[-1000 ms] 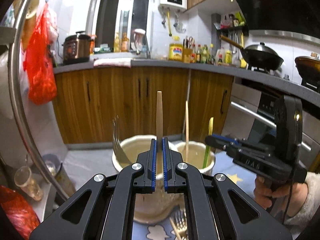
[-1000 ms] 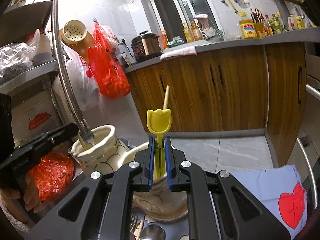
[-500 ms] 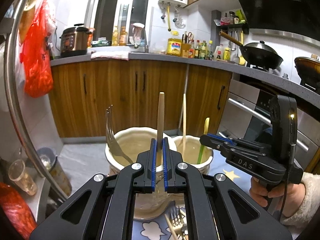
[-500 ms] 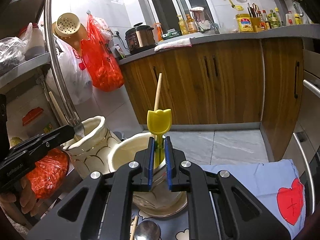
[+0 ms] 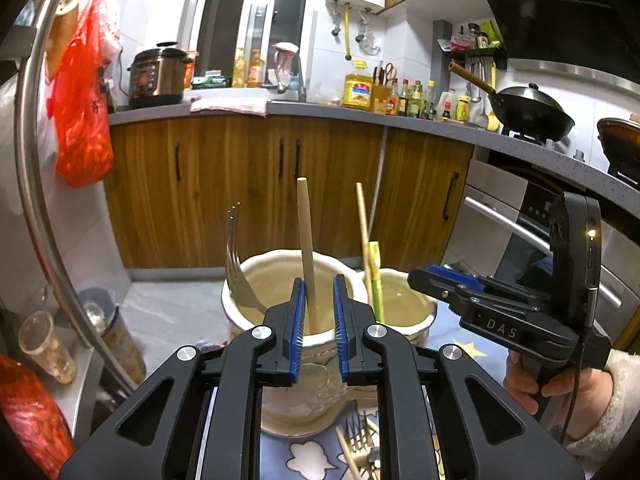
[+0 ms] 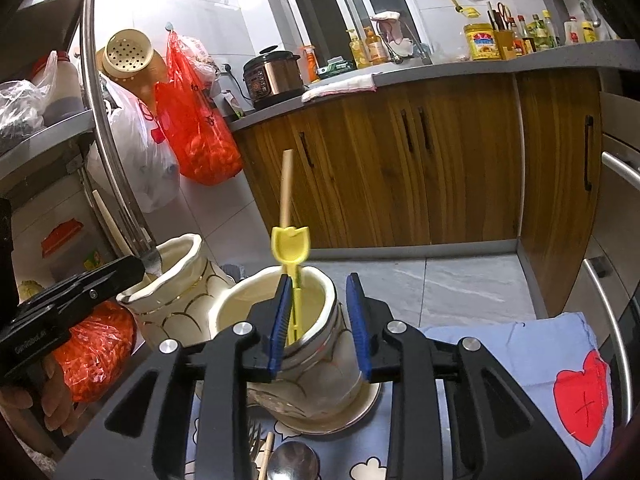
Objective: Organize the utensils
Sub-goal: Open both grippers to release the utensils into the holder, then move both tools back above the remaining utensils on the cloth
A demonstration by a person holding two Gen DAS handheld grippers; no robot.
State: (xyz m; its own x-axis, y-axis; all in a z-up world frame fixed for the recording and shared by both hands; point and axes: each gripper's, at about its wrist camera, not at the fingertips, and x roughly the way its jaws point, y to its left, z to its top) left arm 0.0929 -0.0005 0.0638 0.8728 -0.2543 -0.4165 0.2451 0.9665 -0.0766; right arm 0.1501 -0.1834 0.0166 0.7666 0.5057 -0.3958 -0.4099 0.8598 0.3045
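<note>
On the far left of the left wrist view a metal fork [image 5: 236, 268] leans against the rim of the left holder [image 5: 240, 312], a cream ceramic pot. Just right of it a wooden stick [image 5: 307, 256] stands in the same pot, rising between the blue pads of the left gripper [image 5: 318, 316]. Those jaws have just been opening; a narrow gap shows on the right side of the stick while the left pad looks very close to it, so the stick seems released or nearly so. Further right, the second holder [image 5: 416, 308] has a thin wooden chopstick [image 5: 362, 224] and a yellow spoon [image 5: 375, 280] standing in it.

From the right wrist view, the right gripper [image 6: 320, 316] sits over that second pot. Its jaws have just been opening too and now stand well apart; the yellow spoon [image 6: 294, 264] is between them, close to the left pad with clear space on its right, standing in the pot rather than held. Loose cutlery still lies on the blue cloth [image 6: 500, 344] below.

The likely risk is in pulling back: a pad could catch either handle and drag it out or tip it over the rim. Both pots are tall and side by side, so a sideways knock from a finger could rock one against the other.
</note>
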